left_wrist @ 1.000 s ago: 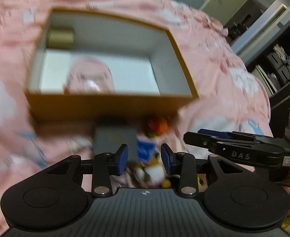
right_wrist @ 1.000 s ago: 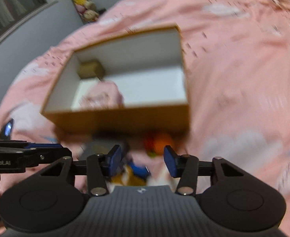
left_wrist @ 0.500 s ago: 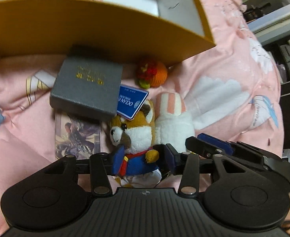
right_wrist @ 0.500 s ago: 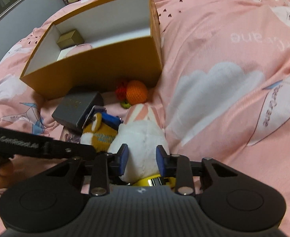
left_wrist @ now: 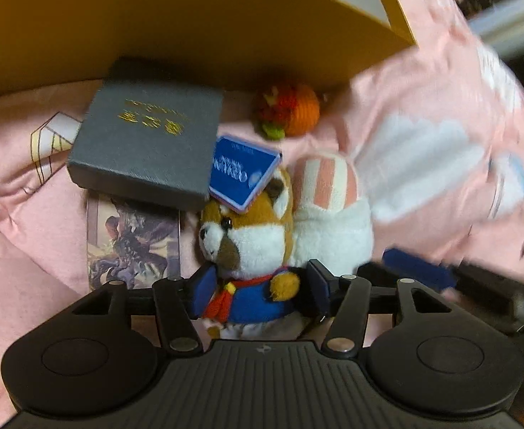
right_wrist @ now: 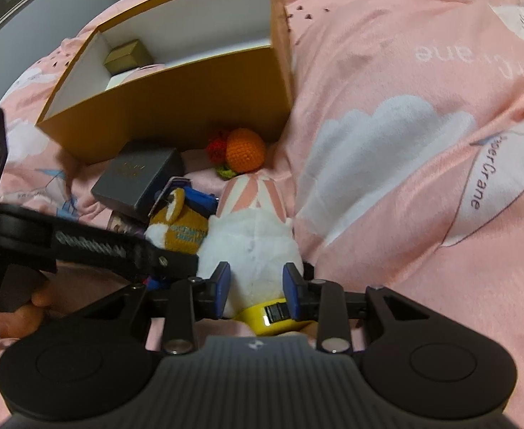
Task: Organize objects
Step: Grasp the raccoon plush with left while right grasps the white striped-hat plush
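Note:
A fox plush in a blue jacket lies on the pink bedspread beside a white plush with pink-striped ears. My left gripper points down over the fox. Its jaws are opening, with the fox's body between the blue pads and no squeeze showing. My right gripper is shut on the white plush's lower body, both pads pressed into the fur. The orange cardboard box stands open just beyond the toys. It holds a small gold box.
A grey box with gold lettering lies over a picture card. A blue card leans on the fox's head. A crocheted orange sits against the box wall. A yellow object lies under the white plush. Bare bedspread extends to the right.
Both grippers came down from over the orange box to the plush toys. The left jaws widened around the fox; the right jaws narrowed onto the white plush.

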A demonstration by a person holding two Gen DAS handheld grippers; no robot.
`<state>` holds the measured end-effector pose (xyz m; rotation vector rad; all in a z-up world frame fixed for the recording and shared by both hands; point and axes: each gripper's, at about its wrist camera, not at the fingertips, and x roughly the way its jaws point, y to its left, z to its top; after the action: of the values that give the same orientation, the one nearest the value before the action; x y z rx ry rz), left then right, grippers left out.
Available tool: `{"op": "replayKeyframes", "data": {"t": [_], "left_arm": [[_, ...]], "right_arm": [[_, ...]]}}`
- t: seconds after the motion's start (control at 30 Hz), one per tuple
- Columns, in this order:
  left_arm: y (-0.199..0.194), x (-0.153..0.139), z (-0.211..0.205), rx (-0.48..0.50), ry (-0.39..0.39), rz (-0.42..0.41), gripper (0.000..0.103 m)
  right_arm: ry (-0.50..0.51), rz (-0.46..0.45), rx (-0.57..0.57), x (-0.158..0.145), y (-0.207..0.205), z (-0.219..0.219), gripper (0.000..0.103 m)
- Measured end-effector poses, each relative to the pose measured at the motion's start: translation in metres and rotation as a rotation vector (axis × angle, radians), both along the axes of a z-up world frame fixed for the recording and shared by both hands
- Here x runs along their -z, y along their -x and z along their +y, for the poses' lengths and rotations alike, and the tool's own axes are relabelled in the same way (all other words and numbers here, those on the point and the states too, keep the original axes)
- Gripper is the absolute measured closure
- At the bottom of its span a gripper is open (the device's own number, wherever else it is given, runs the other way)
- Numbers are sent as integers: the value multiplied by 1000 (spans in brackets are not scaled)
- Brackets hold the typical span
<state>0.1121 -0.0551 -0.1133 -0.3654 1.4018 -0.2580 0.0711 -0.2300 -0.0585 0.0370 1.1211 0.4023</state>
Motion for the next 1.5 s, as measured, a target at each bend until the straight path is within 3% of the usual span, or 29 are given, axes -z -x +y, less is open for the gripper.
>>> {"op": "replayKeyframes", "data": {"t": [0.07, 0.2, 0.3, 0.43, 0.7, 0.8, 0.9, 0.97, 1.07, 1.33, 1.5], "left_arm": [[2, 4, -2, 33, -9, 19, 38], [-1, 14, 4, -1, 16, 36, 38], [0, 16, 7, -21, 41, 37, 48], [7, 7, 14, -38, 58, 21, 59], [30, -23, 45, -107, 79, -60, 64], [31, -33, 55, -135, 67, -91, 64], [25, -25, 59, -164, 84, -83, 64], [25, -25, 59, -169, 95, -80, 64], [24, -26, 57, -168, 98, -89, 64], [28, -27, 62, -152, 101, -96, 64], [26, -25, 54, -124, 96, -102, 64]], "right_arm": [[8, -5, -36, -1, 4, 6, 69], [30, 2, -78, 2, 8, 14, 69], [41, 4, -71, 3, 8, 13, 64], [44, -18, -93, -2, 12, 17, 60], [106, -47, -208, -1, 20, 44, 54], [128, -57, -232, 3, 17, 53, 47], [163, -75, -246, 7, 13, 62, 36], [204, -89, -248, 12, 9, 68, 27], [287, -108, -260, 23, 7, 77, 22], [327, -93, -240, 33, -2, 75, 20], [223, -44, -168, 29, -11, 52, 26]]}}
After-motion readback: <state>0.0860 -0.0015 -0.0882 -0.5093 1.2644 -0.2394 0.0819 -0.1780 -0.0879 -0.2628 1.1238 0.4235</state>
